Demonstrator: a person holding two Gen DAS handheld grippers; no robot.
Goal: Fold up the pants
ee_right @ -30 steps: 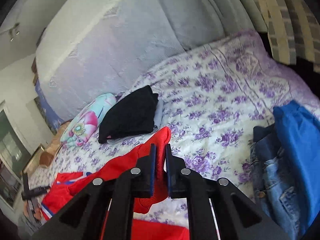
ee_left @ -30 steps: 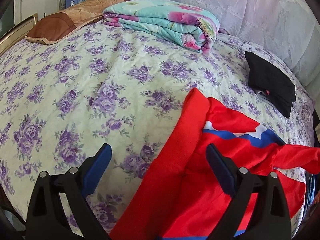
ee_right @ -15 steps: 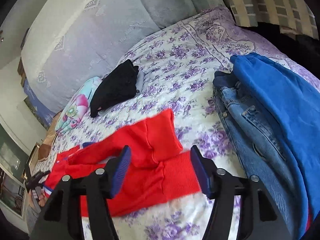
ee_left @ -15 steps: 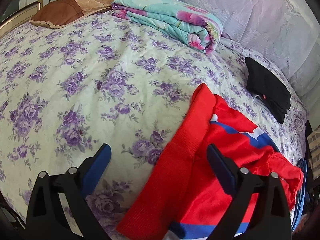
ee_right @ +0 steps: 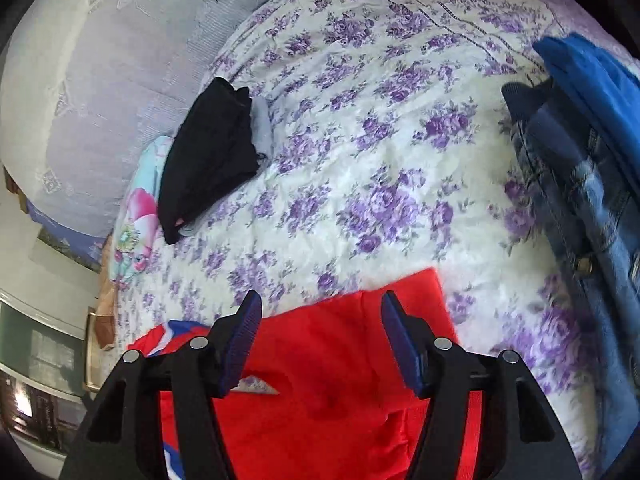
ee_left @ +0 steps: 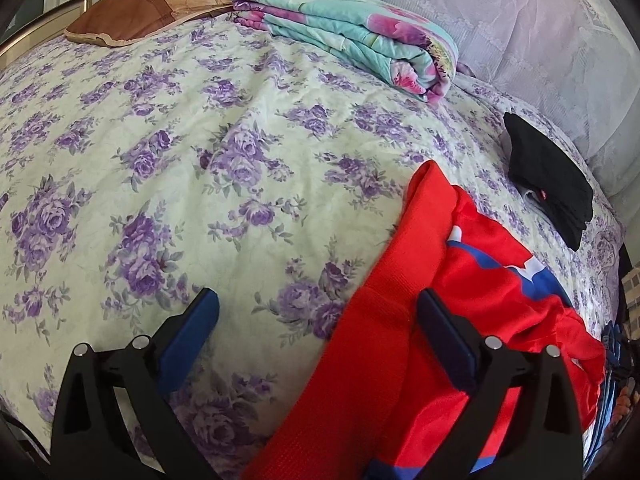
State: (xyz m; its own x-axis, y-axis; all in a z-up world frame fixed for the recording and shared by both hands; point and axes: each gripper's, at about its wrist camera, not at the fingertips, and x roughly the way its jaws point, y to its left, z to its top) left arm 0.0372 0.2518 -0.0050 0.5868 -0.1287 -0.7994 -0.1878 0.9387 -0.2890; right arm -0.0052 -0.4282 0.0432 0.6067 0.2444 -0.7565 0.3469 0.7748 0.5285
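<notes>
A second ago the right gripper's jaws were pinched on a fold of the red pants held up above the bed; now they stand apart and the cloth lies flat beneath them.

Left wrist view: the left gripper [ee_left: 318, 318] tilts down over the purple-flowered bedspread [ee_left: 168, 152], its jaws wide and still opening, gripping nothing. The red knit pants with blue-and-white trim [ee_left: 420, 320] lie on the bed to the right; their ribbed band runs up between the two blue-padded fingers [ee_left: 190, 336], and the right finger sits over the red cloth. Farther back lie one folded turquoise floral blanket [ee_left: 352, 36], one brown pillow [ee_left: 160, 8] and one folded black garment [ee_left: 552, 184].

Right wrist view: the right gripper [ee_right: 320, 340] also points steeply down, jaws apart and holding nothing. The red pants [ee_right: 332, 392] spread directly under and between its two fingers, their far edge just past the fingertips. To the right sit one pair of blue jeans [ee_right: 576, 200] with one bright blue garment [ee_right: 592, 76] on top; the black garment [ee_right: 212, 152] lies well apart at upper left.
</notes>
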